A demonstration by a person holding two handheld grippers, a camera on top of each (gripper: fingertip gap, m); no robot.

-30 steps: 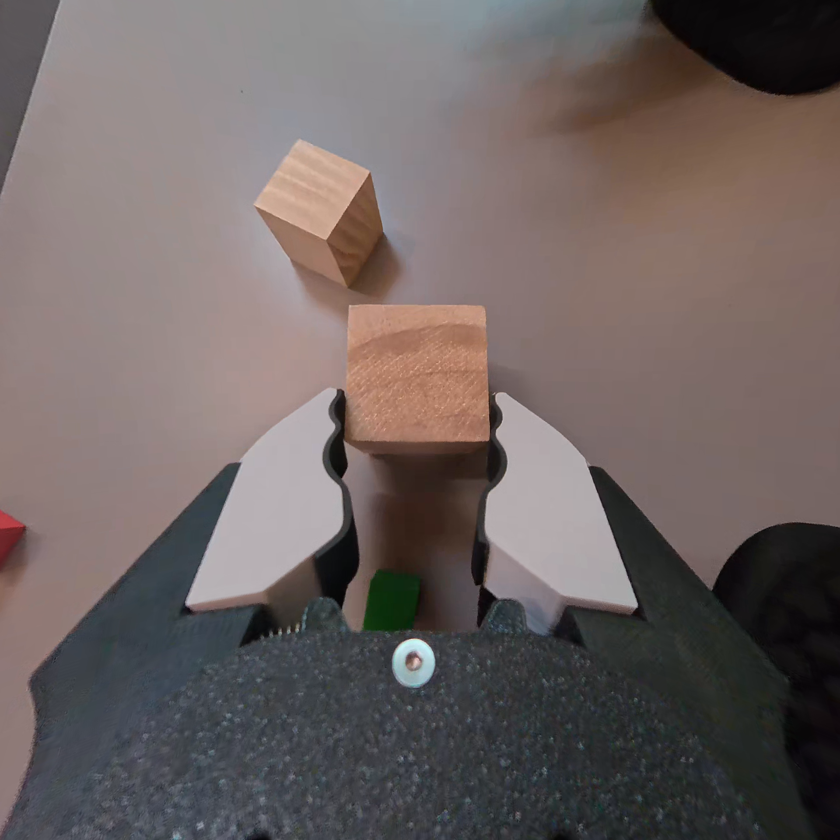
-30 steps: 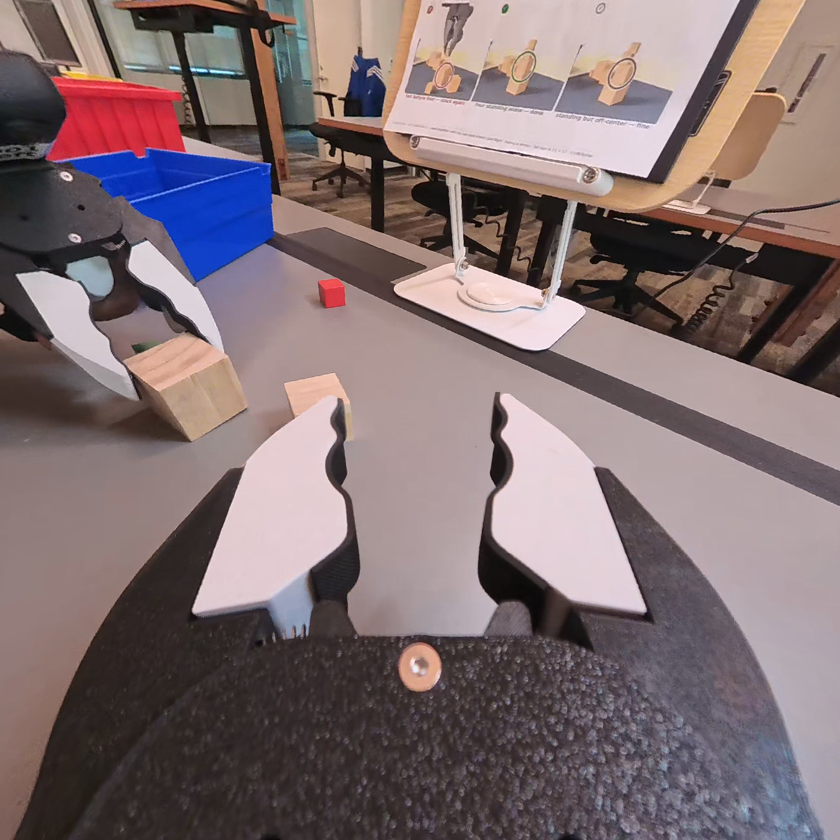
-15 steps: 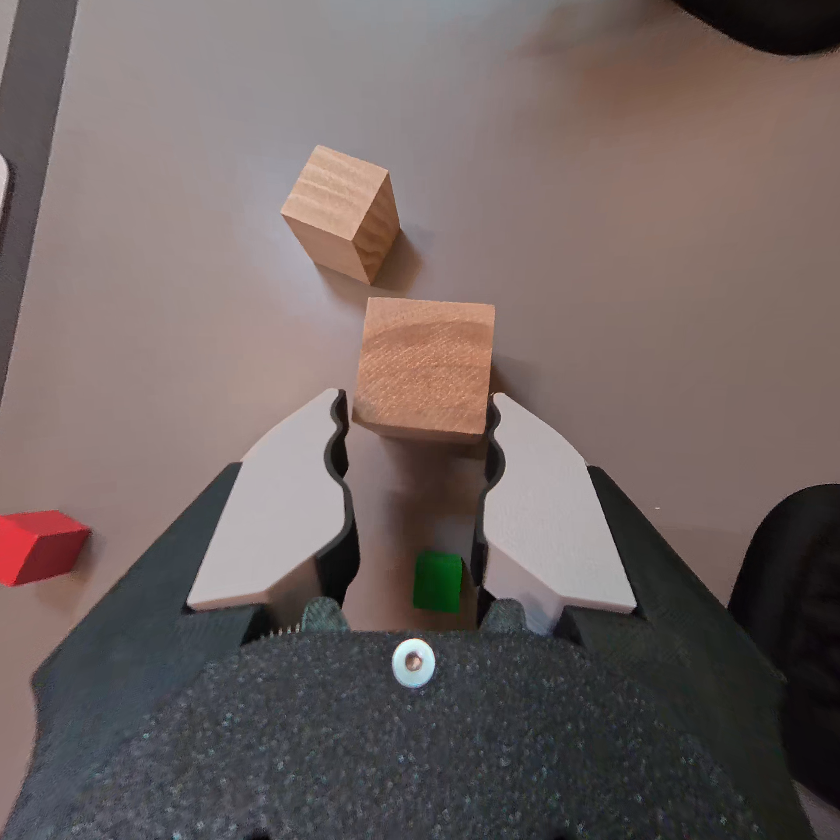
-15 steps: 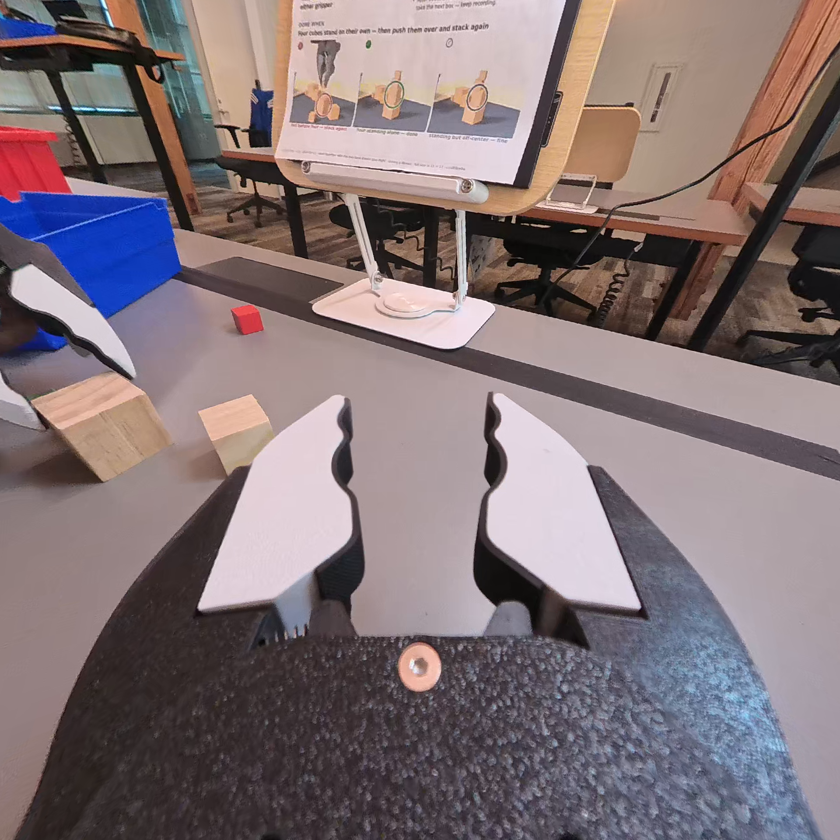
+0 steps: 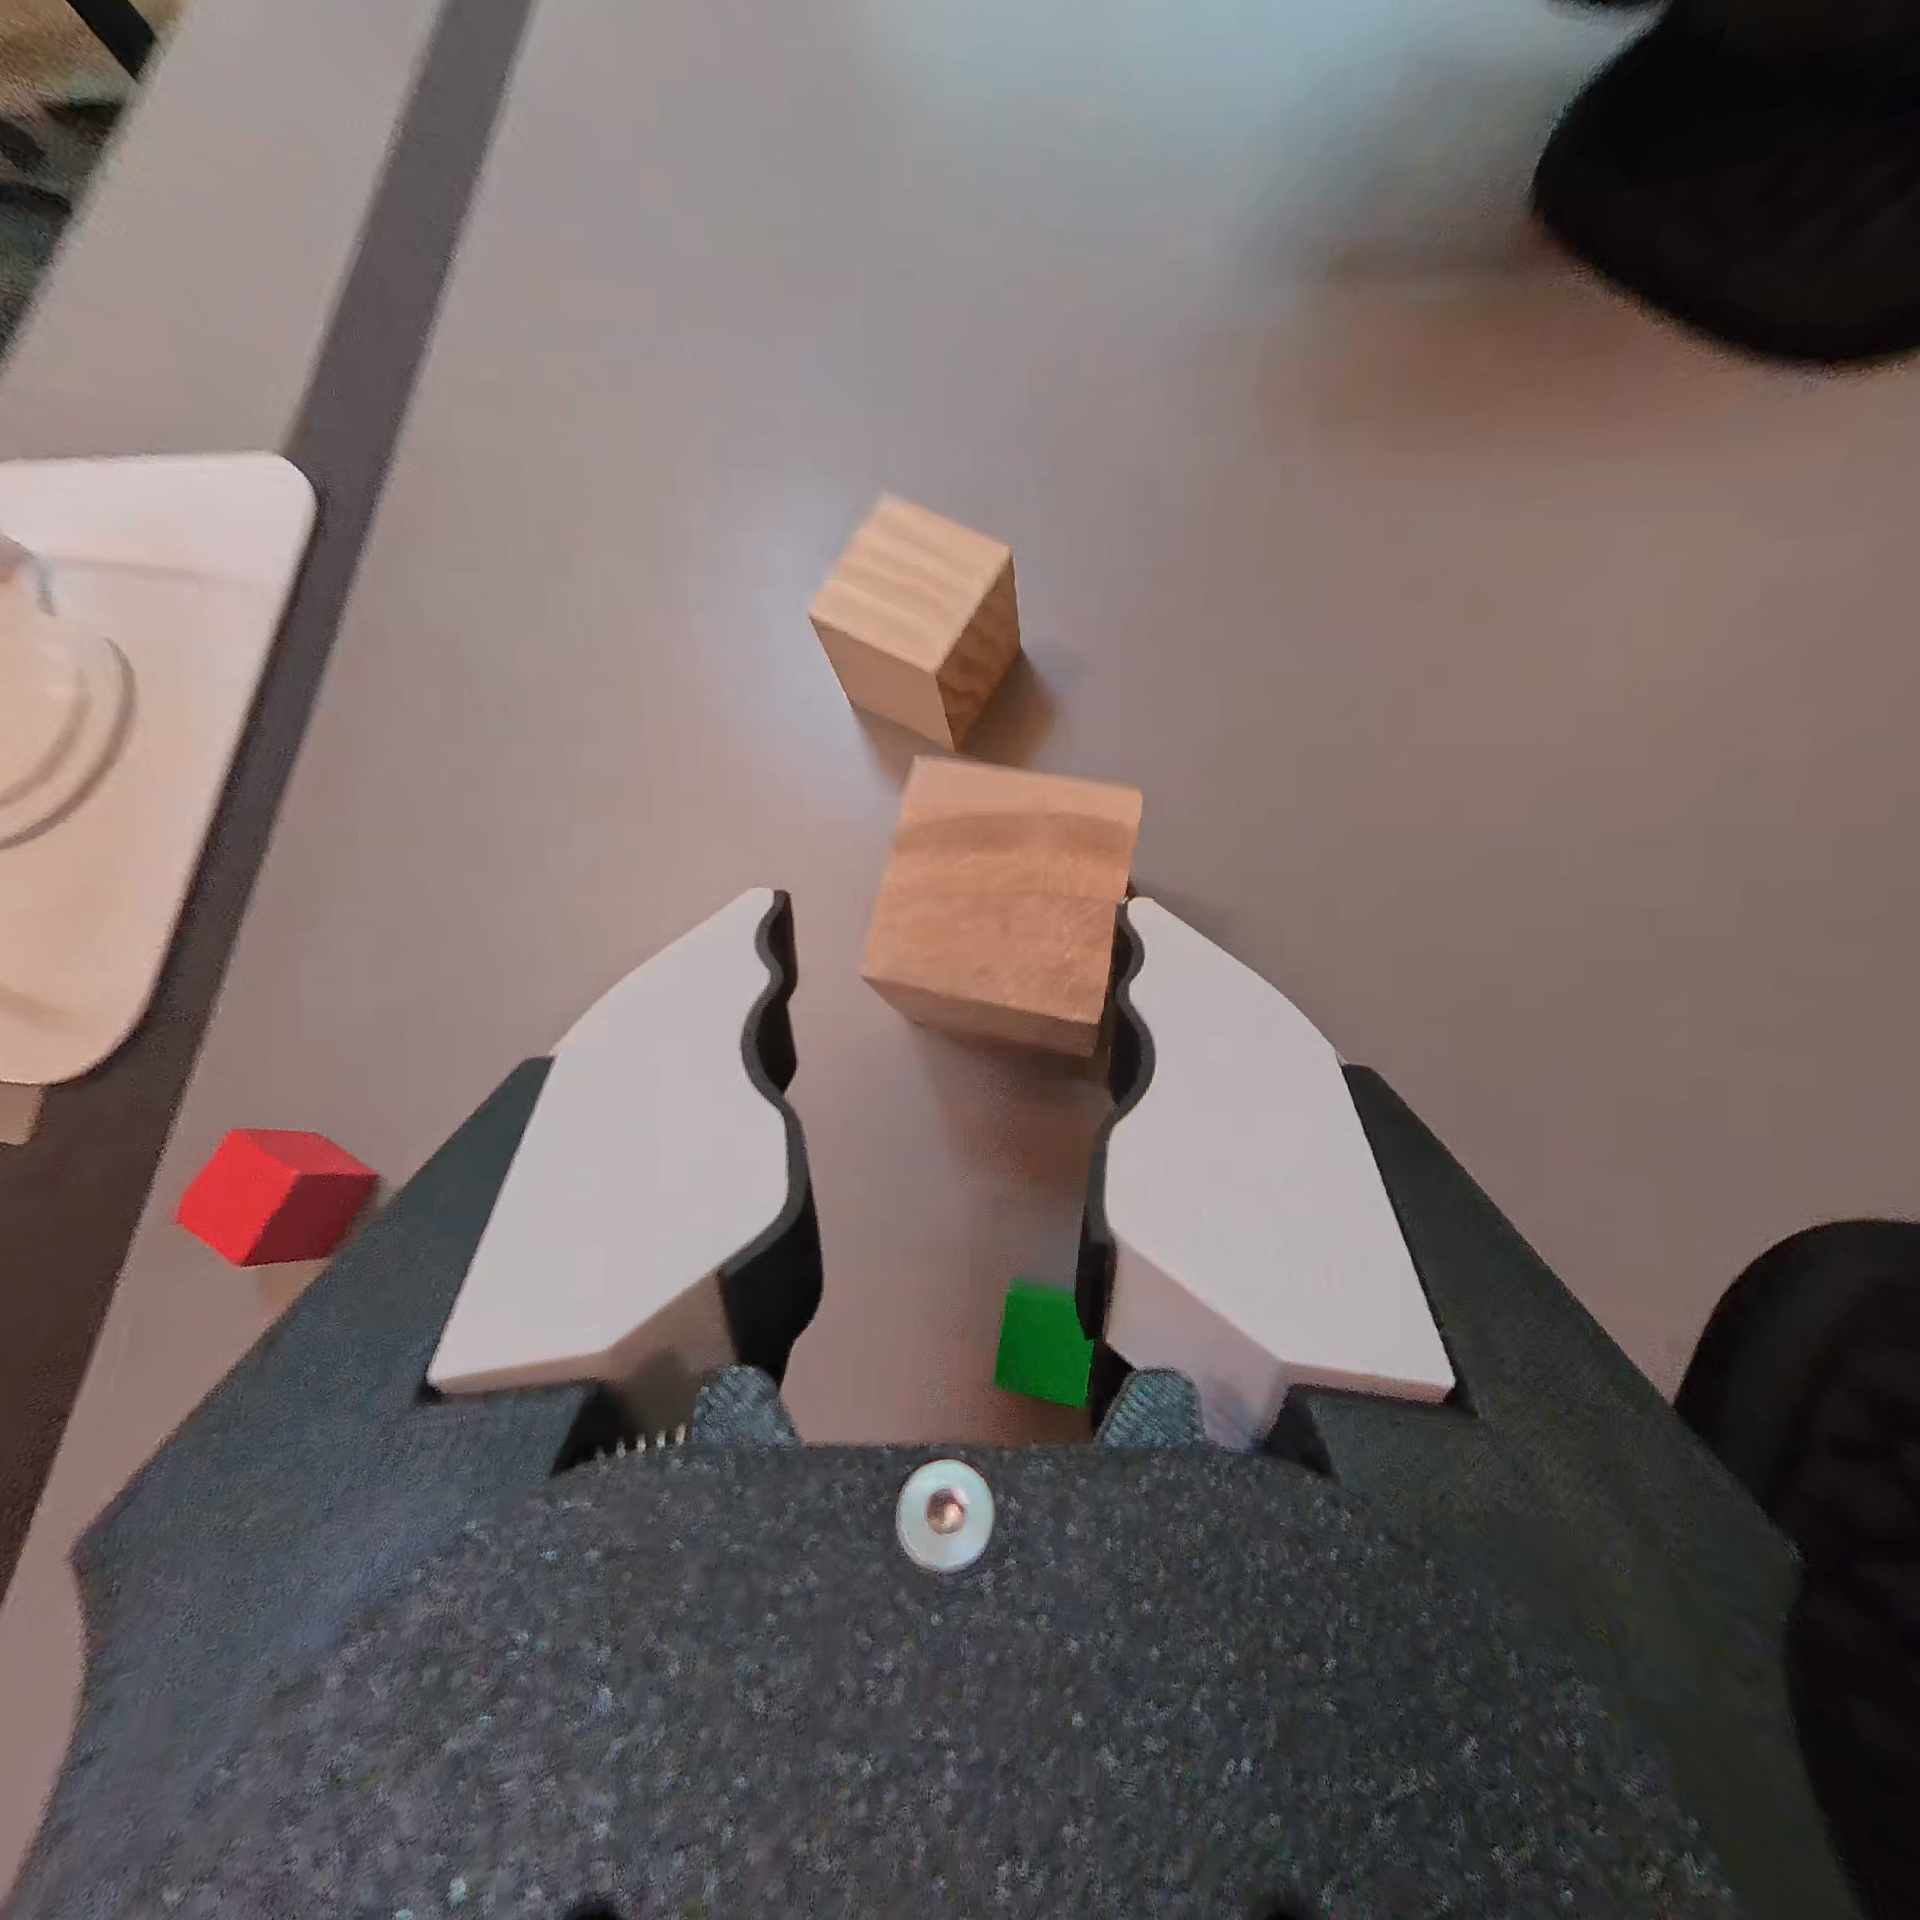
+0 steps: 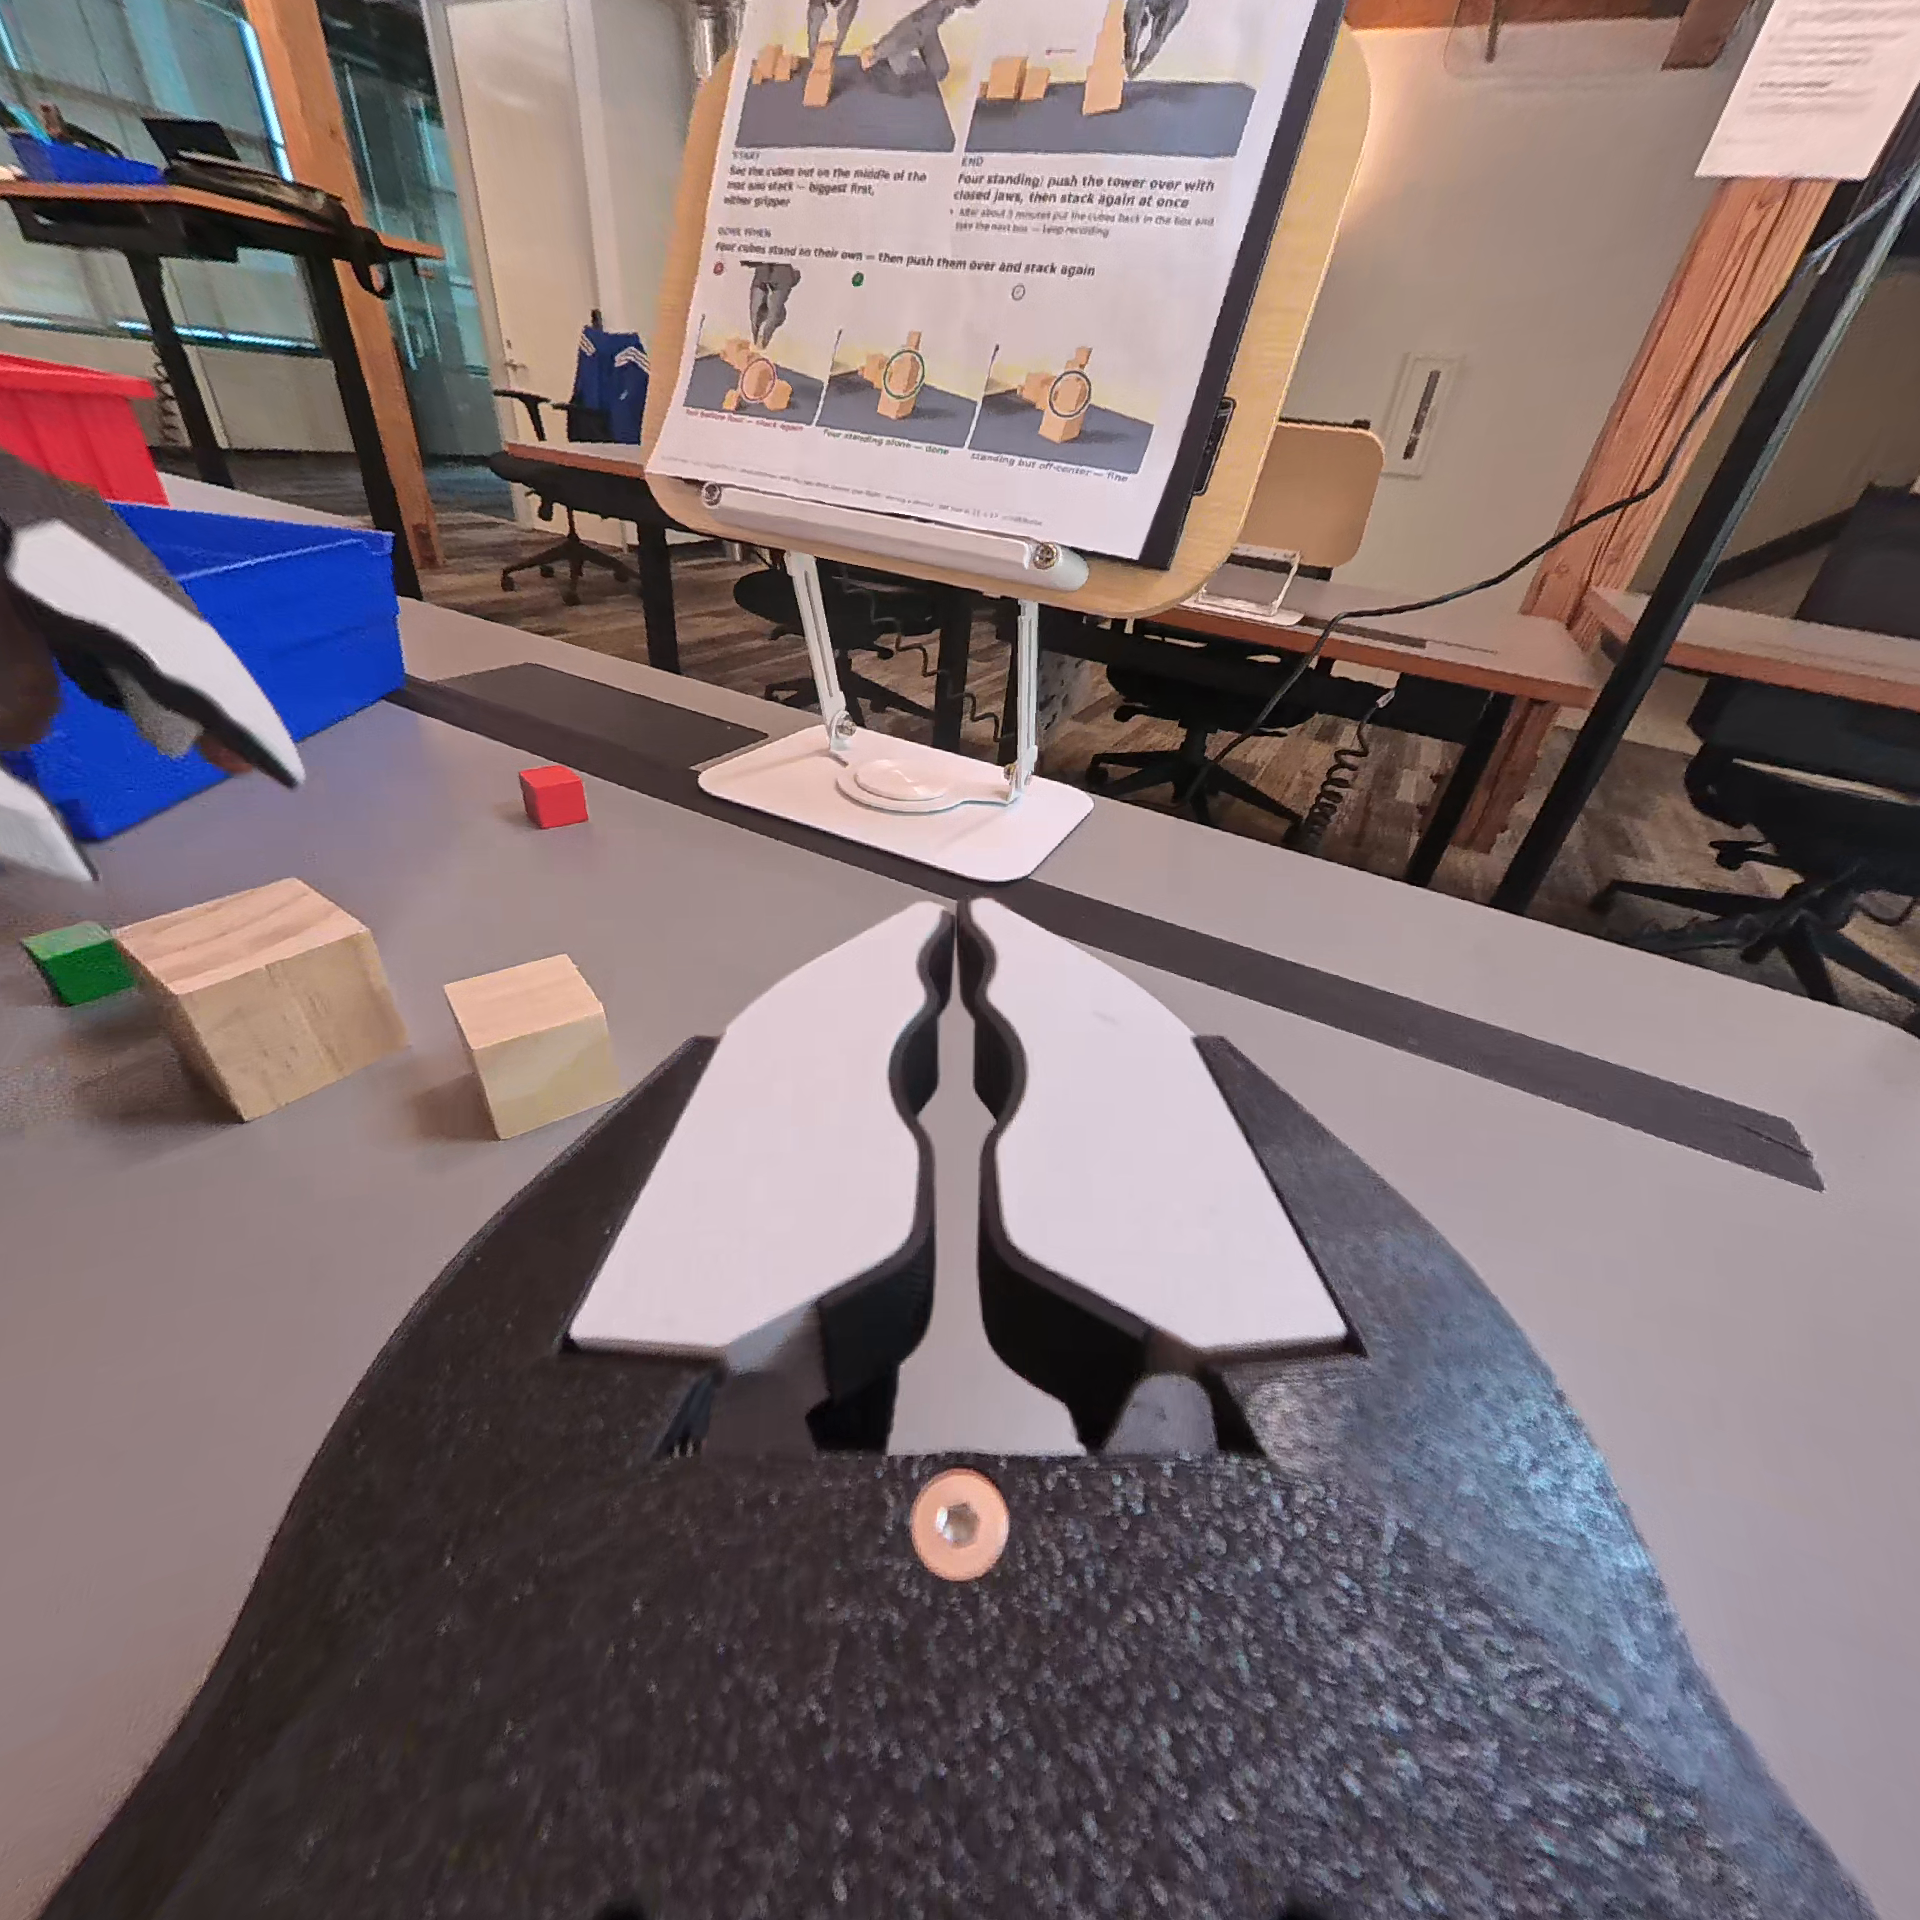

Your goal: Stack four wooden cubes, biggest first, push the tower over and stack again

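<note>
My left gripper point(image 5: 954, 909) is open and empty. It hovers over a large wooden cube point(image 5: 1003, 914) on the grey table; the cube shows beside my right finger point(image 5: 1247, 1122). In the right wrist view the left gripper's fingers point(image 6: 156, 644) hang above and clear of that cube point(image 6: 260, 997). A smaller wooden cube point(image 5: 914, 644) lies just beyond it and also shows in the right wrist view point(image 6: 530, 1039). My right gripper point(image 6: 956, 914) is shut with nothing between the pads, to the right of the cubes.
A small green cube point(image 5: 1044, 1340) and a red cube point(image 5: 275, 1195) lie on the table. A white stand base point(image 6: 904, 800) carries an instruction sheet. A dark strip point(image 6: 1351, 1008) crosses the table. A blue bin point(image 6: 291, 603) and a red bin point(image 6: 62, 426) stand far left.
My right gripper's pads came together on air. My left gripper stayed open, rose and drifted left off the large wooden cube, which stays on the table.
</note>
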